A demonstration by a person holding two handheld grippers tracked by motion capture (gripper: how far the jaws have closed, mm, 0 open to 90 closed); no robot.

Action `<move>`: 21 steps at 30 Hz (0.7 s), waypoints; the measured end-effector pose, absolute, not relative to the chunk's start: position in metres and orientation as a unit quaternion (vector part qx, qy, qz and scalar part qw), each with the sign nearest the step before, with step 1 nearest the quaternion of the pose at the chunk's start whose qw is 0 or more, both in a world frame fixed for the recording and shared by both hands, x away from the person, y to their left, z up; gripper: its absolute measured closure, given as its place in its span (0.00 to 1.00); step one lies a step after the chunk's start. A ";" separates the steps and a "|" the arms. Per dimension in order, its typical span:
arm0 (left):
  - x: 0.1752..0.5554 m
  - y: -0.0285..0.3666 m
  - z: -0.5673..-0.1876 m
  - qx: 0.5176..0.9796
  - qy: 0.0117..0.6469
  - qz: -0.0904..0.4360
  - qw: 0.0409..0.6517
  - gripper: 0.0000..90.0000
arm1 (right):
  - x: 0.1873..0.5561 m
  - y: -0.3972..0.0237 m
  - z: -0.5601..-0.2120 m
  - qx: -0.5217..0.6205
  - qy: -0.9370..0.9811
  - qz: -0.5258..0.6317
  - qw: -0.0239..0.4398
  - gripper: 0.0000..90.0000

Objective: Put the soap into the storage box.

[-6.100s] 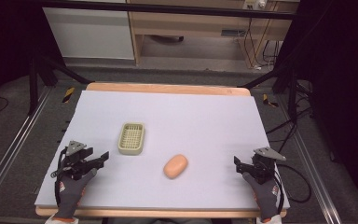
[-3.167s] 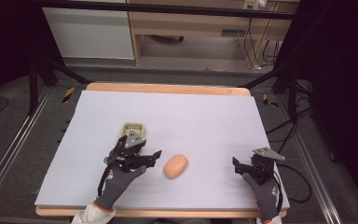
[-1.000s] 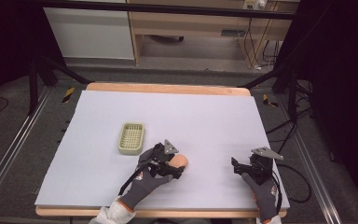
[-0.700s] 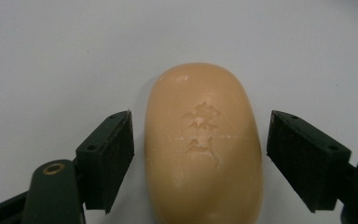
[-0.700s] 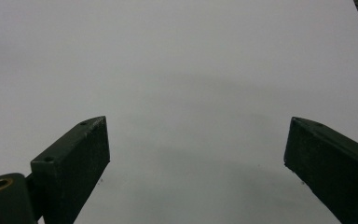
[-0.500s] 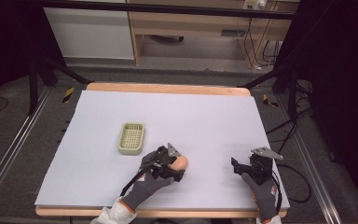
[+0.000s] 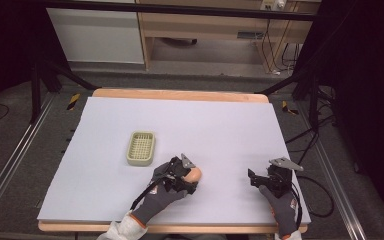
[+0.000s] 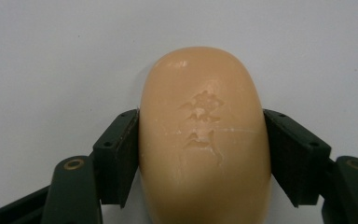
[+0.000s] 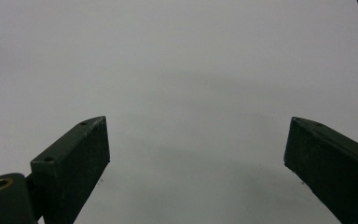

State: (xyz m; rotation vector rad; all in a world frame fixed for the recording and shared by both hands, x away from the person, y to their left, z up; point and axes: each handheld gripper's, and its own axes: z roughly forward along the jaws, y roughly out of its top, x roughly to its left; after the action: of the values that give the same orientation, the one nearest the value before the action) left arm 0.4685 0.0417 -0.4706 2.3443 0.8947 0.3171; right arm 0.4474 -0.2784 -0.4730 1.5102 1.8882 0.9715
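Now: left gripper point(image 7: 187, 176) clamped on soap bar point(image 8: 204, 135), jaws touching both sides; soap on table point(image 7: 220, 120), just right of green dish point(image 7: 140, 148). Right gripper point(image 7: 260, 179) open, idle. Grasp done; lift and placing in dish likely left.

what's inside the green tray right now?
Nothing visible: the tray by the left gripper shows just its slotted floor. What's beneath it is hidden. The soap sits on the table, pinched between the left gripper's jaws.
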 end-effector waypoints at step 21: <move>0.462 0.048 -0.457 0.881 0.331 0.121 0.316 0.35 | 0.447 -0.280 -0.473 0.559 0.699 0.362 0.260 0.08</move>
State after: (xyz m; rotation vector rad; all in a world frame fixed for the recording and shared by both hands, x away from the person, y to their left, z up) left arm 0.4622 0.0477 -0.4570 2.3194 0.8715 0.3190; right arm 0.4468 -0.2797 -0.4733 1.5140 1.8934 0.9804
